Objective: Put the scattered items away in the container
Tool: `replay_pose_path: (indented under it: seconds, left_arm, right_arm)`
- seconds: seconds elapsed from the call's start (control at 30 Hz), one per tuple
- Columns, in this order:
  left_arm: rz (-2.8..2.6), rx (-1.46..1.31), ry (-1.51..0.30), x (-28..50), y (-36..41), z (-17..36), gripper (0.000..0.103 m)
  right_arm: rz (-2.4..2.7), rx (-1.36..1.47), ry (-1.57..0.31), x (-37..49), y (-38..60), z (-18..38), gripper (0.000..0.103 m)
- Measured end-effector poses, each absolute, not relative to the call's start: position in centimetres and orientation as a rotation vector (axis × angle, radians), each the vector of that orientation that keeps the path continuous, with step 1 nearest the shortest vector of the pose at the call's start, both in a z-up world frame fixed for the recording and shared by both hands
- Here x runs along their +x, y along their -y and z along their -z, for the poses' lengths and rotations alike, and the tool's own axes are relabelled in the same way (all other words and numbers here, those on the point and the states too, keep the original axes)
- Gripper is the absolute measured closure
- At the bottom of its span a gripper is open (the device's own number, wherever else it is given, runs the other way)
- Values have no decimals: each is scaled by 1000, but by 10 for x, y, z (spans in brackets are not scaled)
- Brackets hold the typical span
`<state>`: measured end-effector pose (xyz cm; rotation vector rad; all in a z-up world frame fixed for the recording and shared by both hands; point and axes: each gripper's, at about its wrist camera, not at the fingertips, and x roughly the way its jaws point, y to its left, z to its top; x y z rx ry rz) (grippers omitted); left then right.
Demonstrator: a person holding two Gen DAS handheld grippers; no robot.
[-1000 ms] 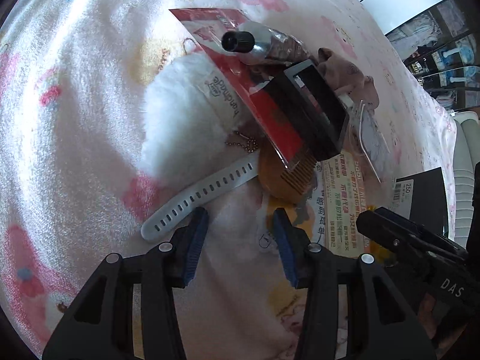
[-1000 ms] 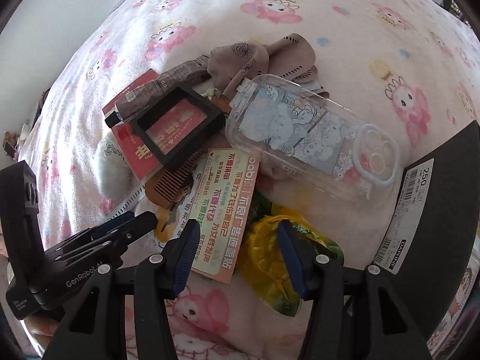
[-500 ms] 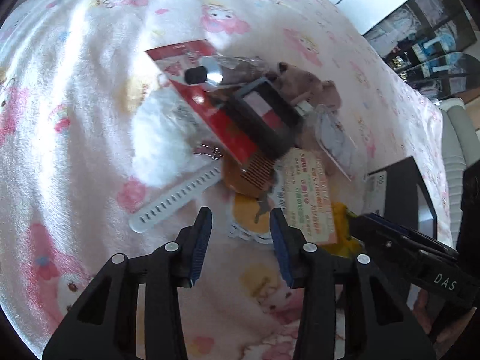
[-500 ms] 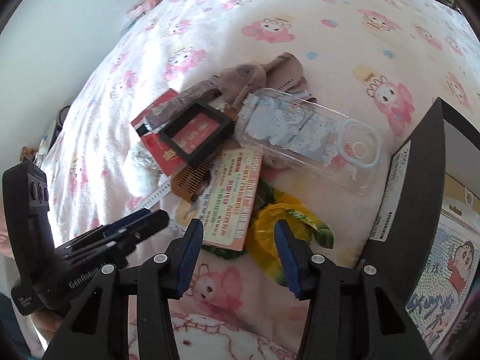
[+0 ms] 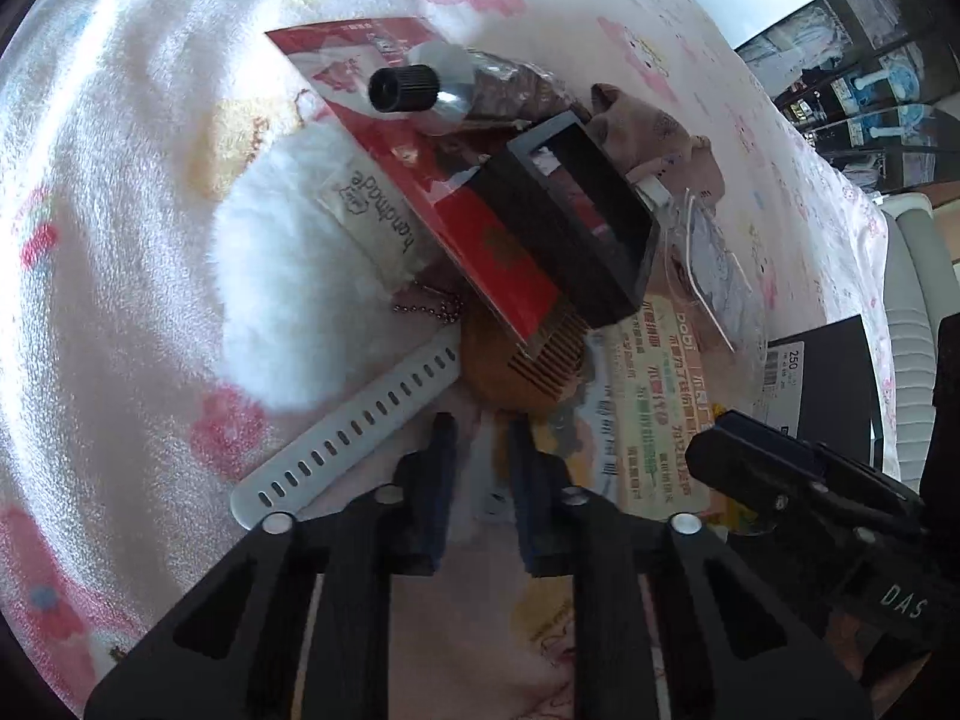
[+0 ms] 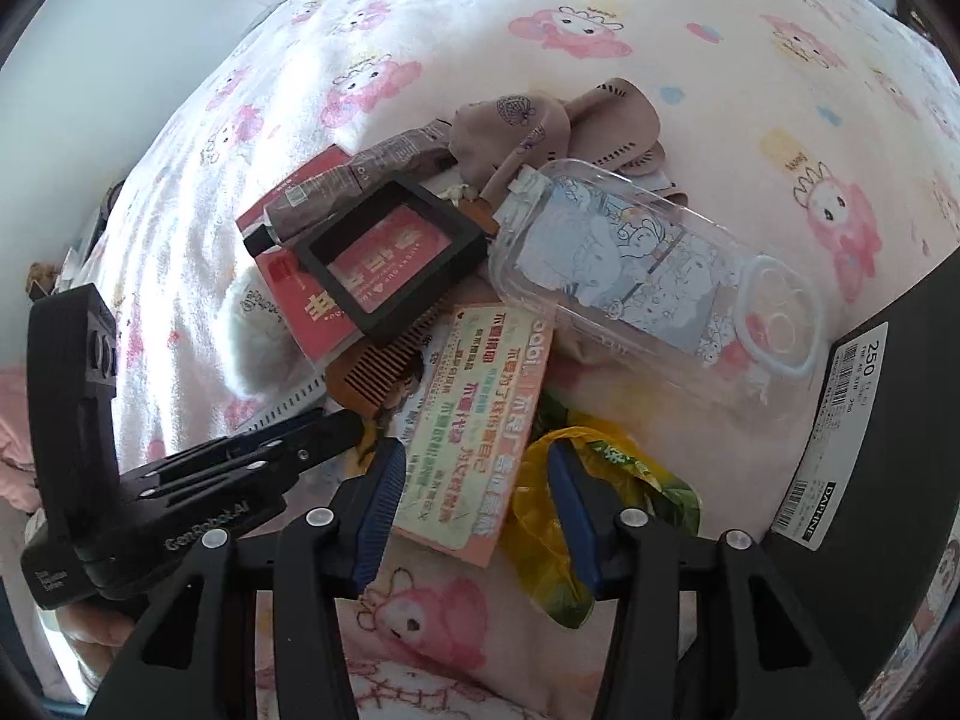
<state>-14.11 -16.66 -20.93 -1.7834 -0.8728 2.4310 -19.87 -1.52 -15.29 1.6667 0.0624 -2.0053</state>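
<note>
A pile of small items lies on the pink cartoon blanket. My left gripper (image 5: 480, 456) points down beside a white watch strap (image 5: 348, 438) and a brown comb (image 5: 540, 360). Its jaws are closing, and a narrow gap shows over the edge of a cartoon sticker. My right gripper (image 6: 477, 480) is also closing. A pink-green printed card (image 6: 474, 420) and a yellow-green wrapper (image 6: 618, 480) lie between its pads, which are not pressing on them. The black box (image 6: 870, 420) with a white label stands at the right.
Further up the pile are a white fluffy pompom (image 5: 282, 300), a red envelope (image 5: 480, 240), a black frame case (image 5: 576, 222), a tube (image 5: 456, 84), a clear phone case (image 6: 648, 276) and brown socks (image 6: 540, 120). A person's hand holds the left gripper (image 6: 354, 420).
Both pairs of jaws have narrowed, the left far more. Both views drew back from the pile, then came in close over it again.
</note>
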Motion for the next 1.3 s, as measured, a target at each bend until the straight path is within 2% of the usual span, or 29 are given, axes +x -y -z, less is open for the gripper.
replay_pose_path:
  seconds: [0.07,0.13,0.43,0.73,0.9,1.0,1.1,1.23,1.3]
  left_arm:
    - [-2494,-1760,787,-135,157,194,97]
    - [-2515,-1725,697,-129,143,177,97]
    - [-2415,-1557,578,-116,96,106,97]
    - [-2290,-1394,451,-102,5,50,97]
    - [-2177,-1390,375,-105,-70,46,95]
    - [-2099,-1415,260,-114,-127,56,93]
    - [-1936,-1471,220,-128,-182,74,93]
    - [-1937,-1498,108,-132,-224,83,93]
    - [-1948,-1495,103,-135,-224,83,93]
  right_arm:
    - [2024,1627,-32,-194,7,143,77]
    - [2055,1584,-9,-187,-4,129,81]
    - [2170,1409,179,-156,-59,55,81]
    - [2328,1358,298,-104,-152,32,79]
    - [2377,1417,474,-91,-233,43,79]
    - [2423,1465,526,-90,-274,54,79]
    - [2401,1498,582,-103,-300,63,79]
    - [2503,1572,436,-113,-308,71,79]
    - [2517,1555,487,-105,-318,71,79]
